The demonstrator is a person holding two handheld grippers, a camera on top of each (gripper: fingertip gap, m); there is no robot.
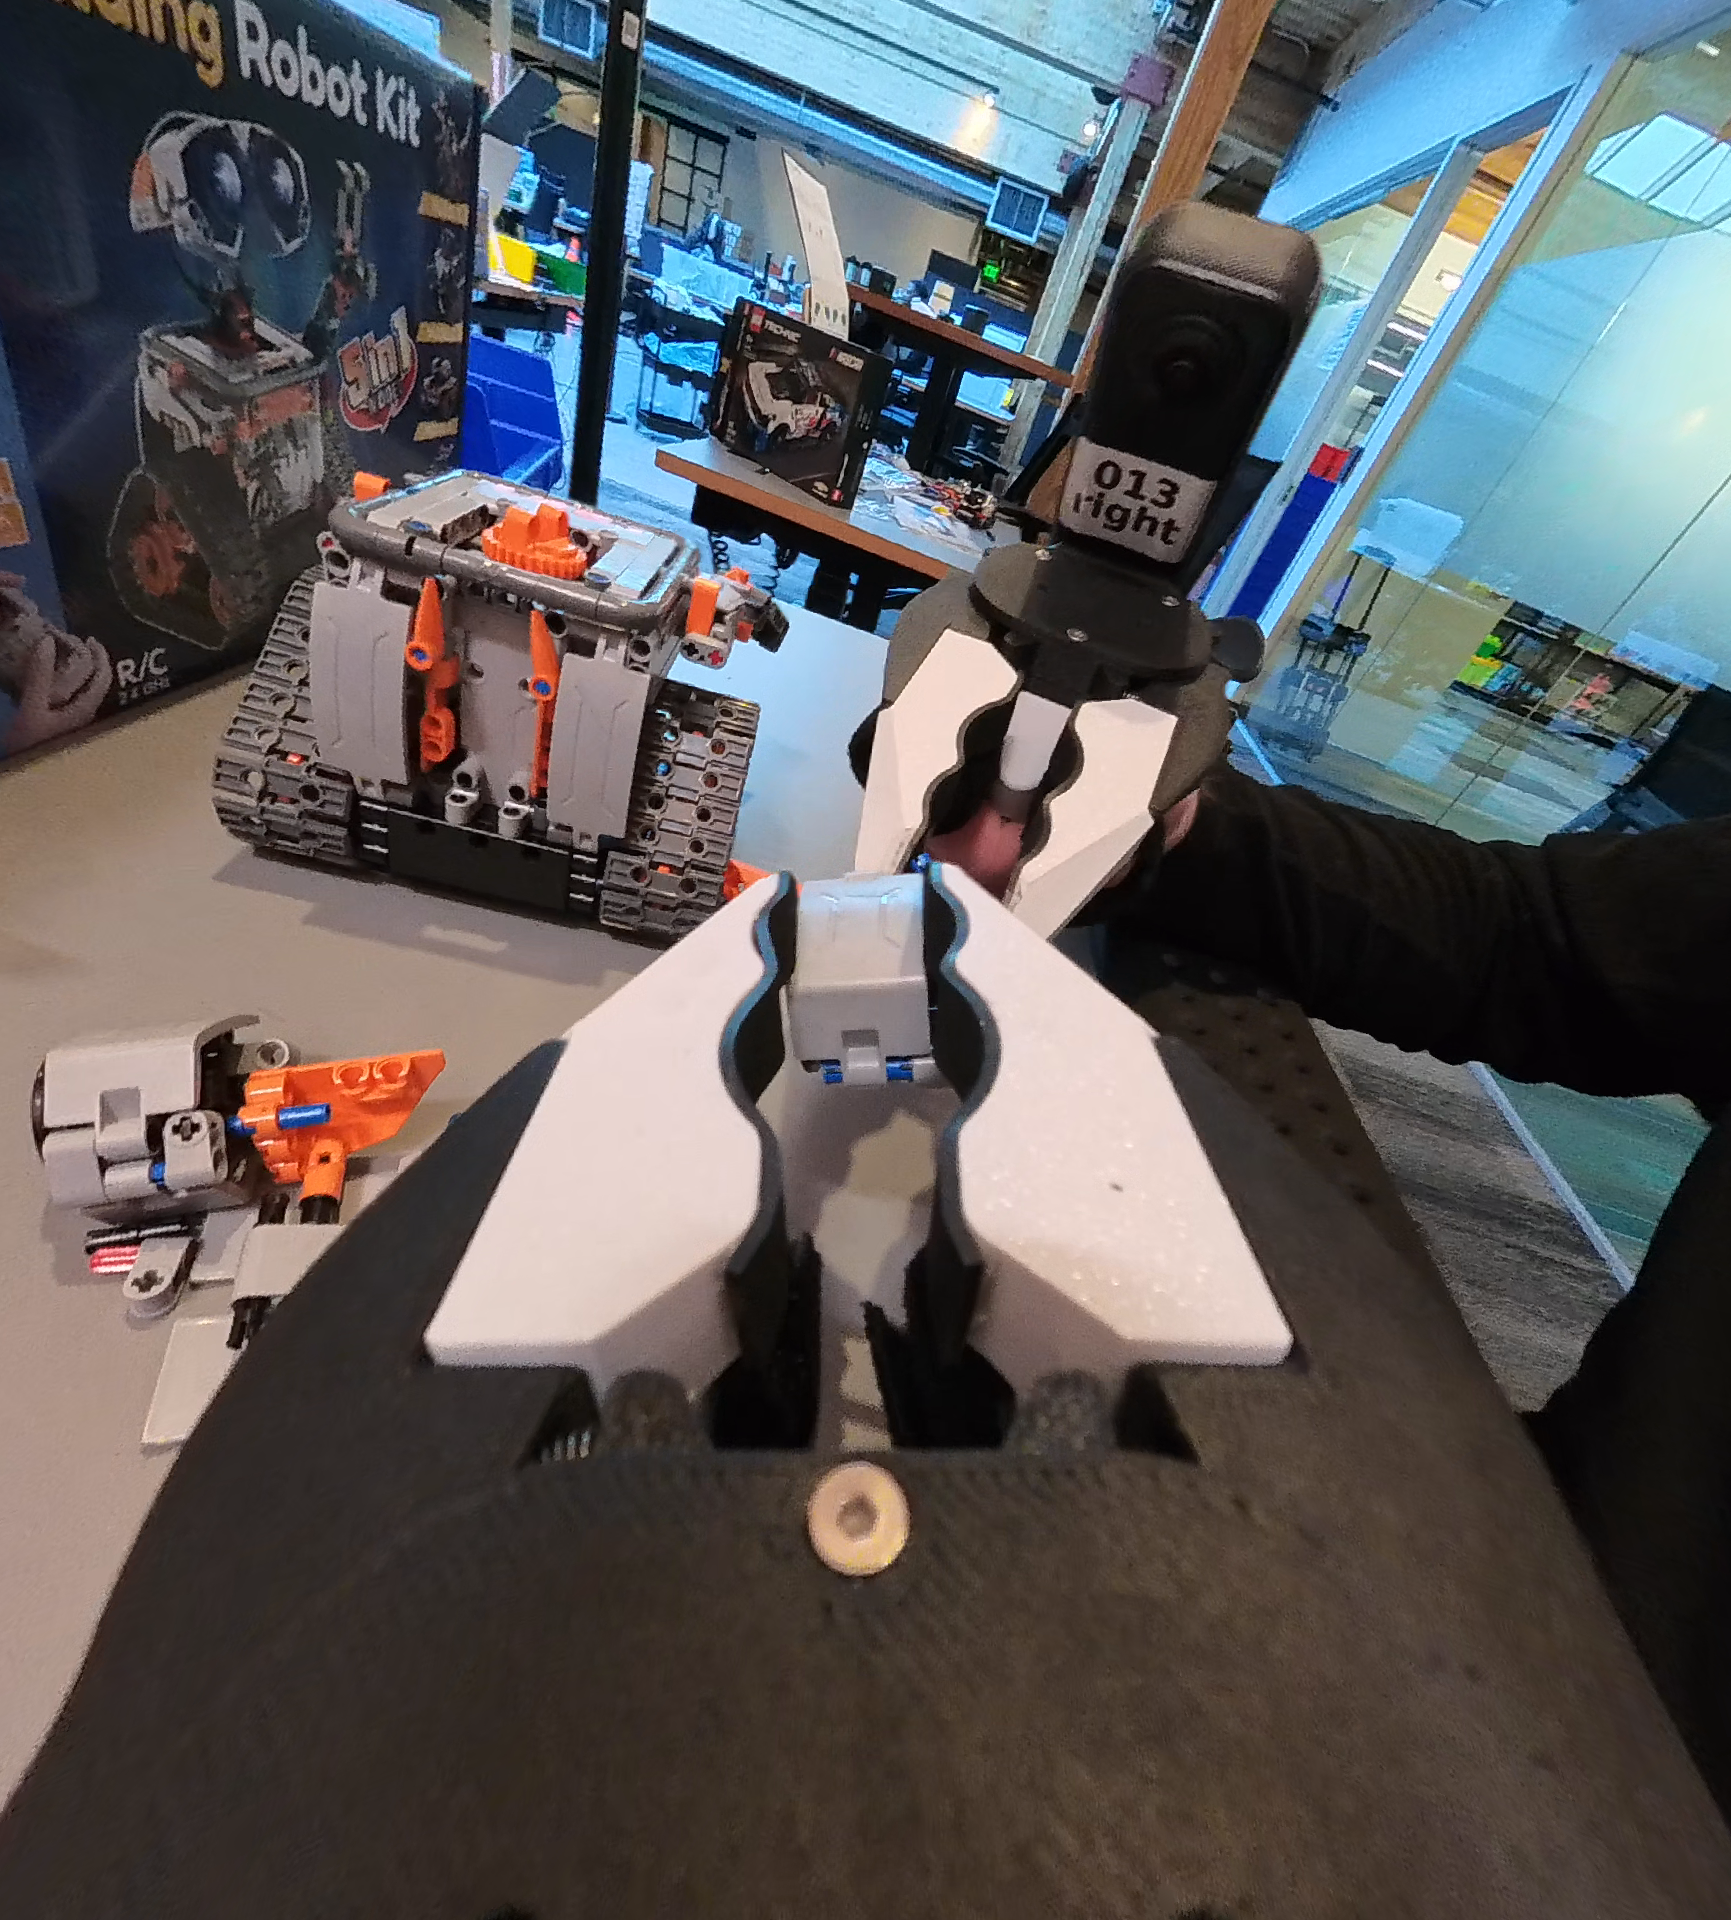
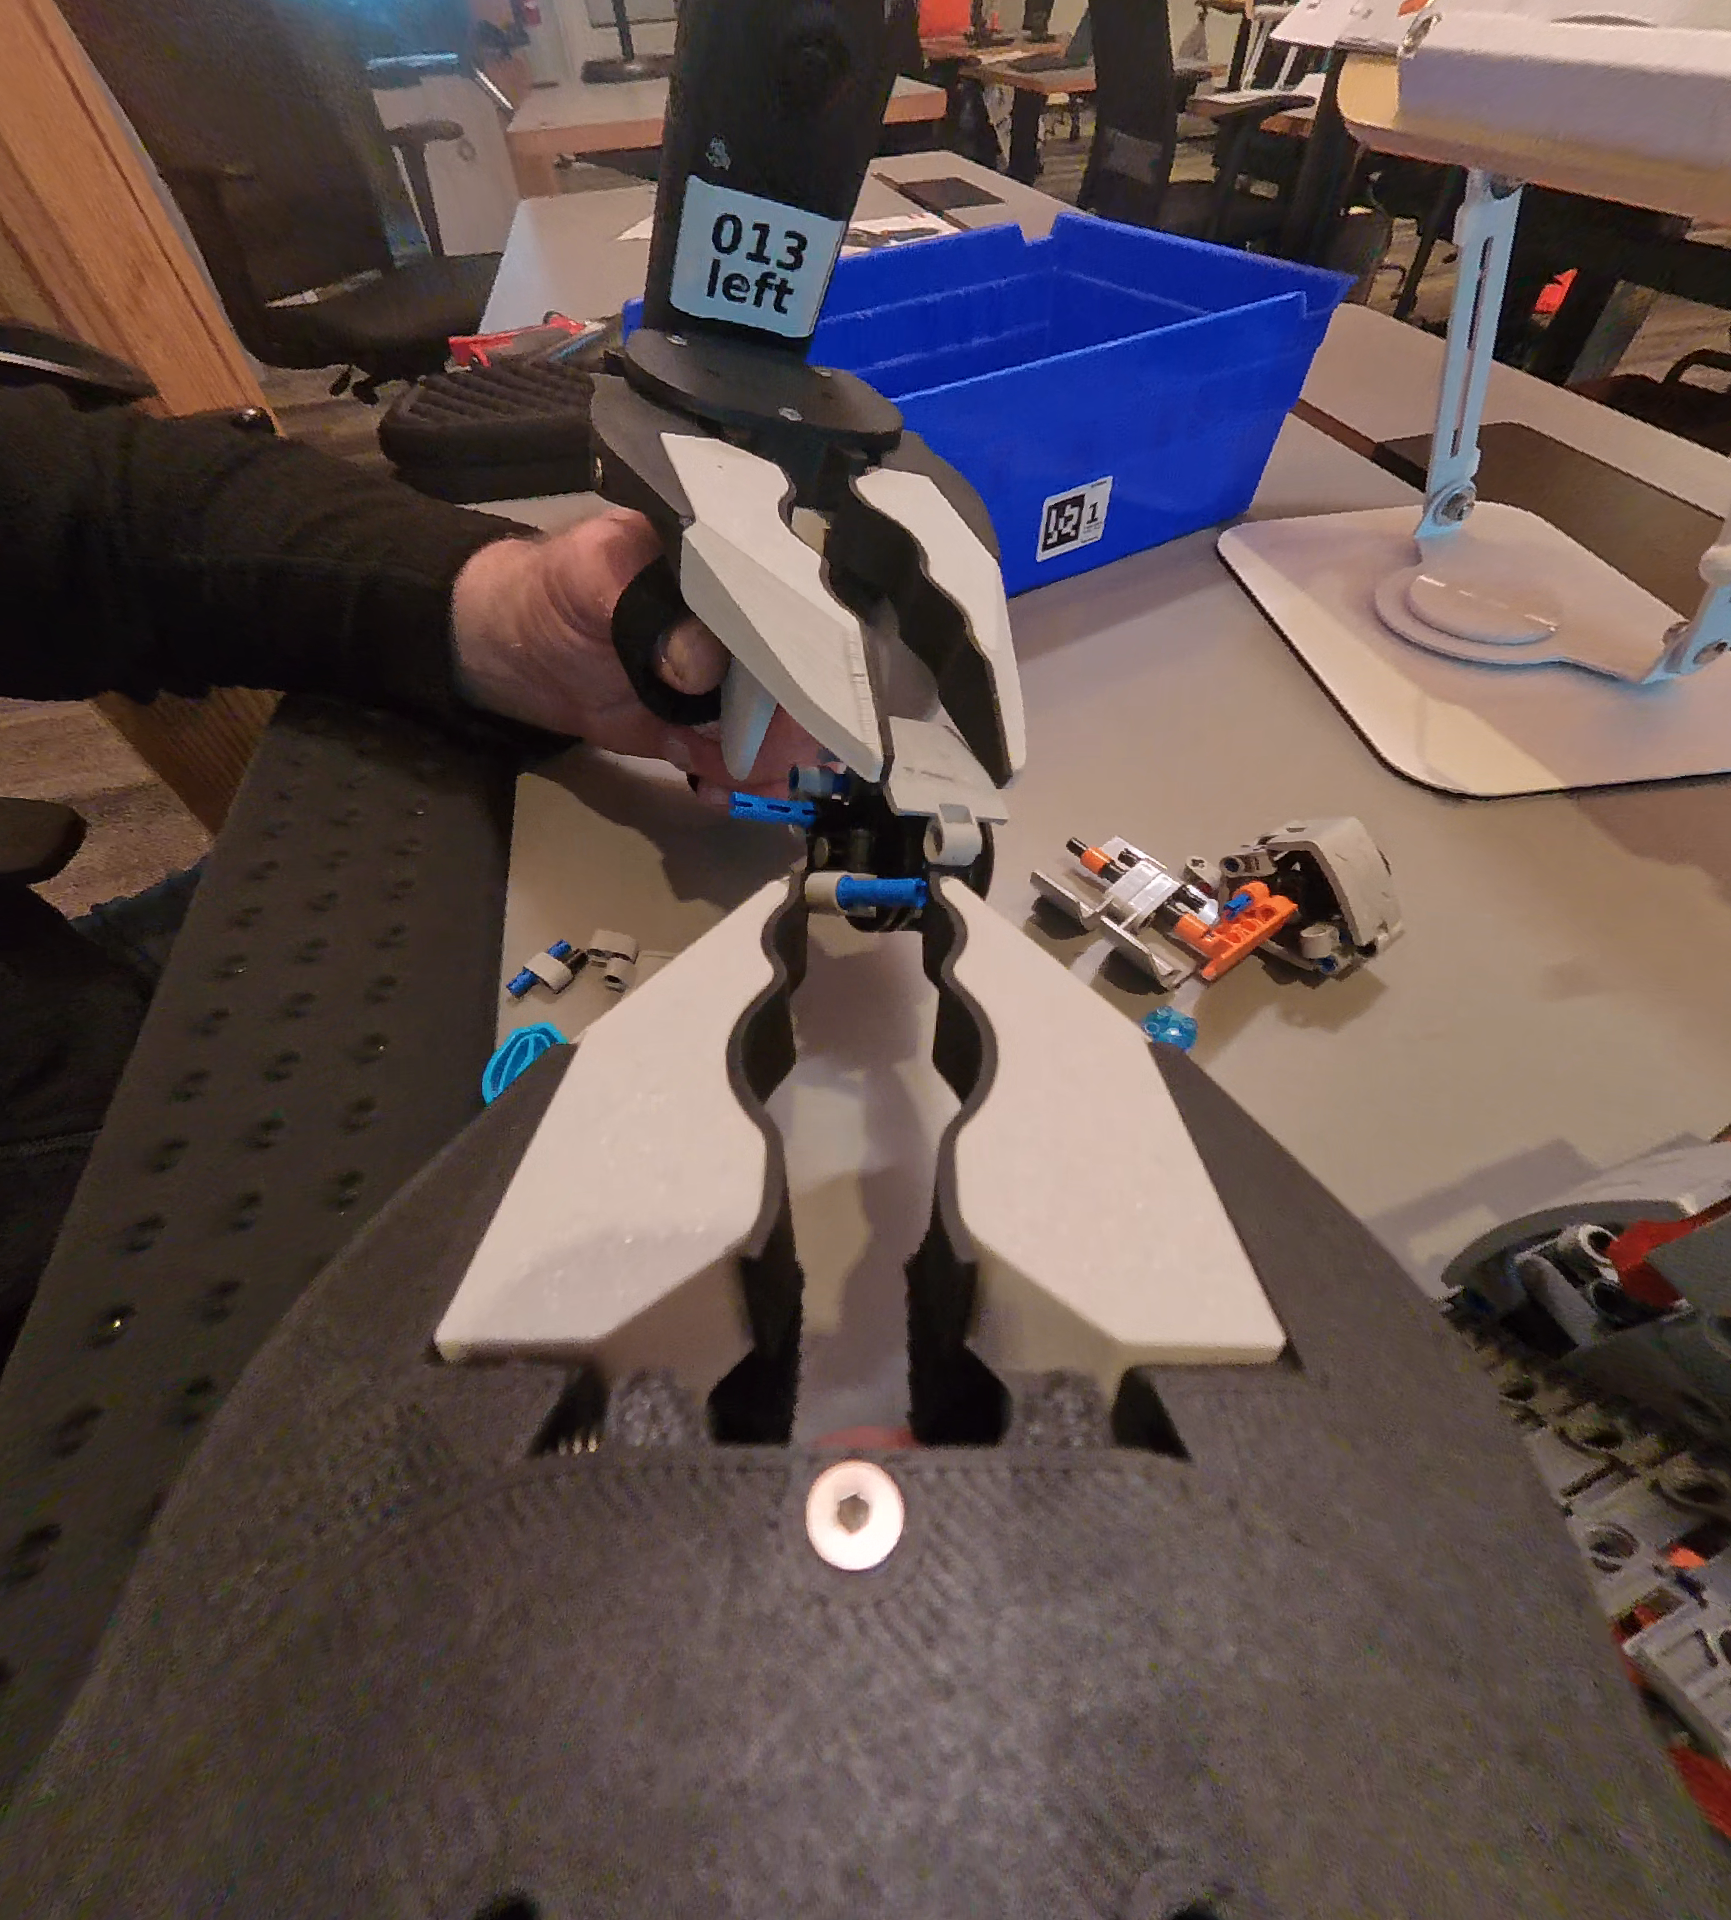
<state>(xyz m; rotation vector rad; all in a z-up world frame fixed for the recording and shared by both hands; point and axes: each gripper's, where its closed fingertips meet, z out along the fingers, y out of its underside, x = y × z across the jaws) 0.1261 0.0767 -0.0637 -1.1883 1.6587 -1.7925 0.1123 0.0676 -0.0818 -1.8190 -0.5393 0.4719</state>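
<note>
Both grippers meet on the same little brick assembly (image 1: pixel 866 982) in mid-air above the grey table (image 1: pixel 30 935).

The left gripper (image 1: pixel 861 904) has its jaws closed most of the way, clamped on the grey shell of that assembly. You can see the grey block wedged right between the wavy black pads near the fingertips, with small blue pins poking out at its lower edge.

The right gripper (image 2: pixel 866 904) comes at it from the other side. Its jaws are narrowed down too, and a blue pin (image 2: pixel 876 890) with a grey connector sits right between the tips. Looks like it's pinching that end, but the contact is tiny and dark there, so I can't swear the pads are pressing on it.

Around it: a tracked robot model (image 1: pixel 487 696) in grey and orange stands on the table beyond the grippers, with a big printed box (image 1: pixel 165 312) behind it. A second grey and orange sub-assembly (image 1: pixel 217 1112) lies to the left, loose bits beside it. From the right wrist view there's a blue bin (image 2: pixel 1100 384) farther back and a white stand (image 2: pixel 1526 644) off to the right.

Hard to make out: the black middle of the held assembly is mostly shadow, and the left gripper body hides the loose parts near its lower edge. The tracked model is cut off at the right wrist view's corner.
</note>
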